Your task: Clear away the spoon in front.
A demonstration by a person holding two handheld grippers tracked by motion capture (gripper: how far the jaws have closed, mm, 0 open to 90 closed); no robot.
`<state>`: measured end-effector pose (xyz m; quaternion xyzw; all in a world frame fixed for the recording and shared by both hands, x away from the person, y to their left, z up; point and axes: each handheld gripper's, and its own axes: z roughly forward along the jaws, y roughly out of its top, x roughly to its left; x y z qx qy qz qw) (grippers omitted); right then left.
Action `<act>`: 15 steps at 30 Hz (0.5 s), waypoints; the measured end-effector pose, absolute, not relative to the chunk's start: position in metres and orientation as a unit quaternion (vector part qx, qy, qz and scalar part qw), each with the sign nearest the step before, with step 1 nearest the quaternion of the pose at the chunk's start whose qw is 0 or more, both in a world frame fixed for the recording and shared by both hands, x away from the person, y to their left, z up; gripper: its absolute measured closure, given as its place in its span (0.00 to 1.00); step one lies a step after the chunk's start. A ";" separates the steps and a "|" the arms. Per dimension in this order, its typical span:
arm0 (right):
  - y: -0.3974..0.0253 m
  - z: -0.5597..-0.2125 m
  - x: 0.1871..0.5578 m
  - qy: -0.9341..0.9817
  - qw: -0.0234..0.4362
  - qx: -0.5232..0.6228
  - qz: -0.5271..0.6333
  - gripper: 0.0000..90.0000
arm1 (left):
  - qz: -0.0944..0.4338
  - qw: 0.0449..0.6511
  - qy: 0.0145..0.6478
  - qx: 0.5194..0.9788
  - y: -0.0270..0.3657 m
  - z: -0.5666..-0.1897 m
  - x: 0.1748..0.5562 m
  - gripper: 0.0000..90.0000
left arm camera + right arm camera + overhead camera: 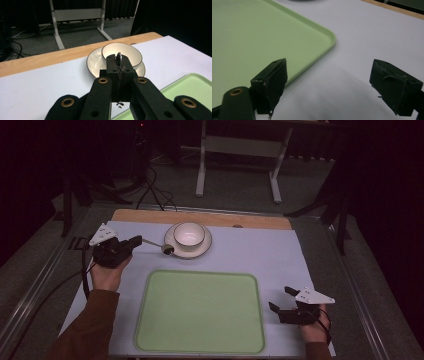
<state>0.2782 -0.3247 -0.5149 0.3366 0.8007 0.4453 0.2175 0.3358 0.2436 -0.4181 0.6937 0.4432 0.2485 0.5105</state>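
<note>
Jaws of the left gripper (117,65) are pressed together on the handle of a spoon (159,245), whose thin metal edge shows between them in the left gripper view. In the high view the spoon reaches from that gripper toward a saucer (205,248), its dark round end lying at the saucer's near left rim. A white bowl (189,234) sits on the saucer, at the far side of the pale sheet (280,255) covering the worktop. The person's left hand (106,274) holds this gripper at the sheet's far left, a brown sleeve (87,330) running back to the near edge. Jaws of the right gripper (281,299) stand wide apart with nothing between them, hovering over bare sheet just beside the near right corner of a green tray (200,312). The right gripper view shows the tray's rounded corner (329,37) beyond the left jaw. The tray lies between the two grippers, nearer the person than the bowl. A wooden strip (150,216) edges the worktop's far side.
</note>
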 end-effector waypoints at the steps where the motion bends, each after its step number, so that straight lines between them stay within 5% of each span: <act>1: -0.325 -0.515 0.278 0.801 0.217 0.336 0.445 0.16 | 0.247 0.511 0.443 0.694 0.244 -0.419 0.335 0.99; 15: -0.324 -0.515 0.278 0.802 0.217 0.336 0.444 0.16 | 0.231 0.497 0.460 0.698 0.254 -0.434 0.319 0.99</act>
